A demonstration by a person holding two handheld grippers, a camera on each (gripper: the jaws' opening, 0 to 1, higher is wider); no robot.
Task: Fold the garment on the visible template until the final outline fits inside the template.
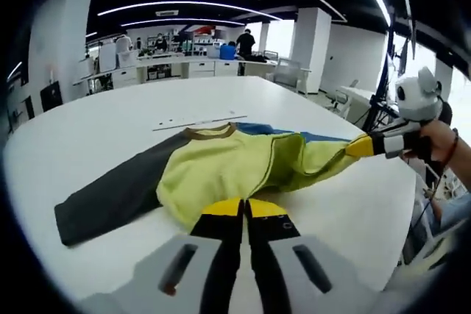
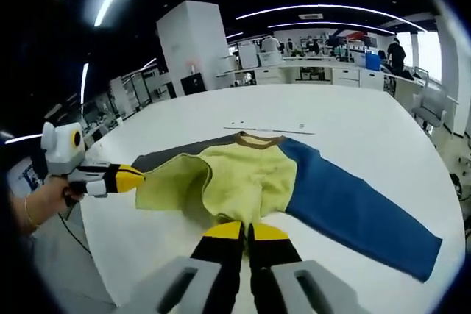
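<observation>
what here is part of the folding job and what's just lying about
Job:
- garment
- left gripper, shut on its hem
- right gripper, shut on its hem
- table

Lying about:
- thin strip beyond the collar
- desks and people at the back
- office chair

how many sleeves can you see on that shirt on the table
2: a dark grey sleeve and a blue sleeve, spread out flat to opposite sides of the yellow body.

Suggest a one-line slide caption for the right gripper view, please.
Right gripper and left gripper pinch the yellow garment on the white table, blue sleeve spread flat.
</observation>
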